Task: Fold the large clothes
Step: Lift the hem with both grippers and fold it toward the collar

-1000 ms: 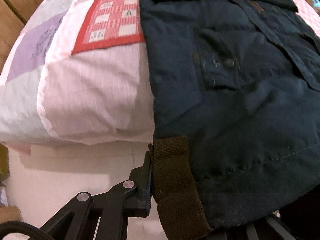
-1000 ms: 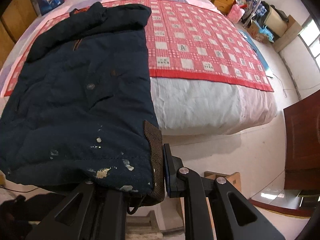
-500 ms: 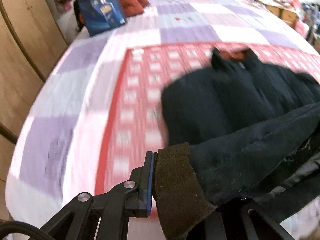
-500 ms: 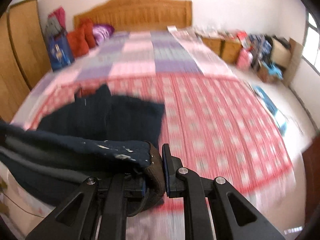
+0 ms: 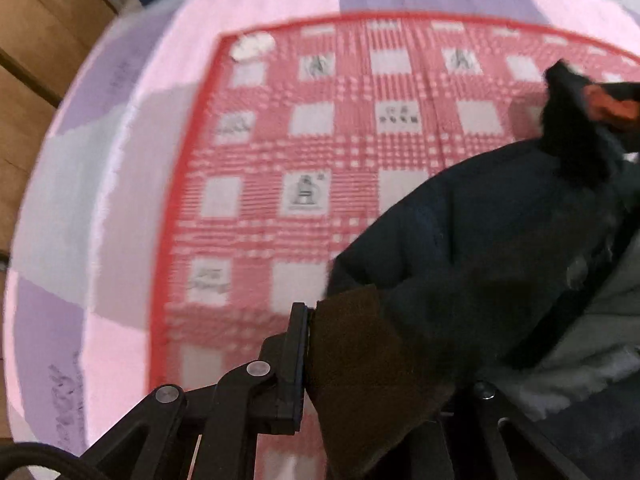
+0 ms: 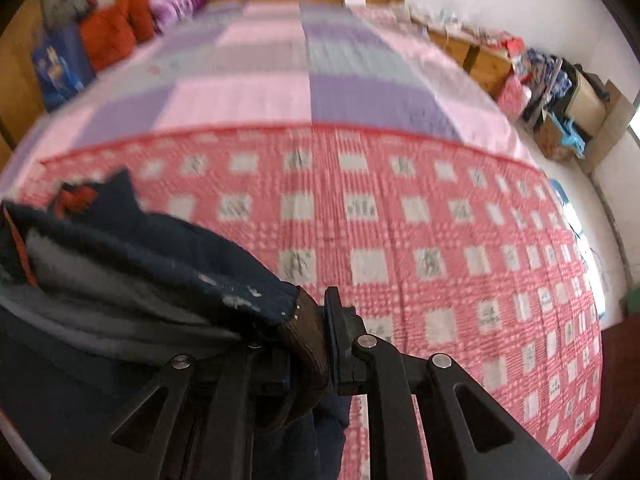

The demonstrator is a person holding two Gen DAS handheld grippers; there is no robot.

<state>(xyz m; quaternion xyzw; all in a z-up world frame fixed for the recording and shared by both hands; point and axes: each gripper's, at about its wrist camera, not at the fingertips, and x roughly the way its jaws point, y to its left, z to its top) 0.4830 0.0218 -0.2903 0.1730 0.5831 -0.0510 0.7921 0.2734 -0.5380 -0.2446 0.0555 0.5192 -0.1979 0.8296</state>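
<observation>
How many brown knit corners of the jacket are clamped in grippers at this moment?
2. One brown knit corner sits in the left gripper; the other in the right gripper. Both belong to the navy jacket over the bed; other corners may be hidden.

open bed ahead, jacket crowding one side

the red checked quilt point(image 6: 400, 216) lies bare across the middle and right of the right wrist frame. the bunched dark jacket point(image 5: 500, 240) fills the left wrist frame's right side; pillows point(image 6: 120, 28) line the upper left.
</observation>
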